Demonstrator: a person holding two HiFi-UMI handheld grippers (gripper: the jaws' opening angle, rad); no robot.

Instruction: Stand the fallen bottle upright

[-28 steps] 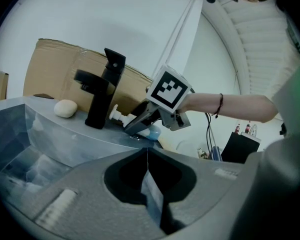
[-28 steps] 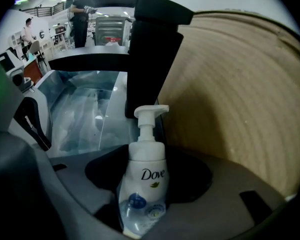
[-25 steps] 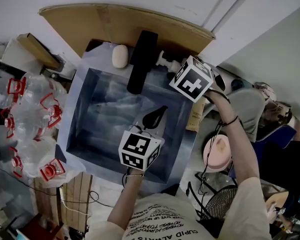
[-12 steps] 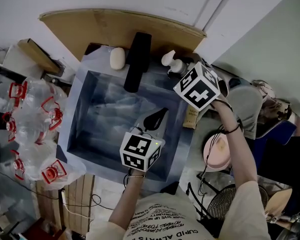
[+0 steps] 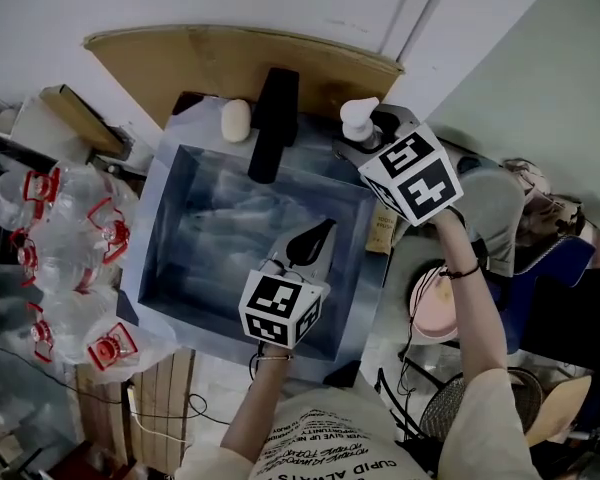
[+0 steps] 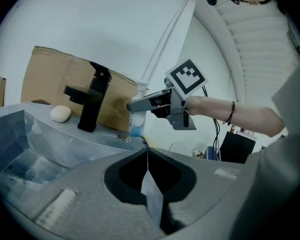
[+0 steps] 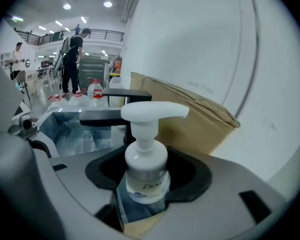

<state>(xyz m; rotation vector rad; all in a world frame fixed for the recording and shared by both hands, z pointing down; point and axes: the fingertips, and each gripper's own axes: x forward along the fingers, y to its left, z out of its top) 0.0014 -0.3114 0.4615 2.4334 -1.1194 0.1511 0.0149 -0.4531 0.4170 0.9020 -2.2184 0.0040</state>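
Both pads of my right claw (image 7: 146,183) press on the pump bottle (image 7: 146,156), holding its clear body just under the white pump head. My right gripper view shows that grip and the label. The head view shows only the pump top at 1 o'clock of the sink (image 5: 145,268). From my left gripper view the bottle hangs upright with its base right at the sink's back rim; I cannot tell if it touches. My left claw (image 6: 147,156) is pinched together on nothing, over the basin. A second ago the bottle's pump pointed sideways toward the faucet (image 5: 273,123); now it points up. The basin shows only crinkled shine. A soap bar (image 5: 236,120) lies on the rim at 11, and red-handled jugs (image 5: 75,258) sit at 9.
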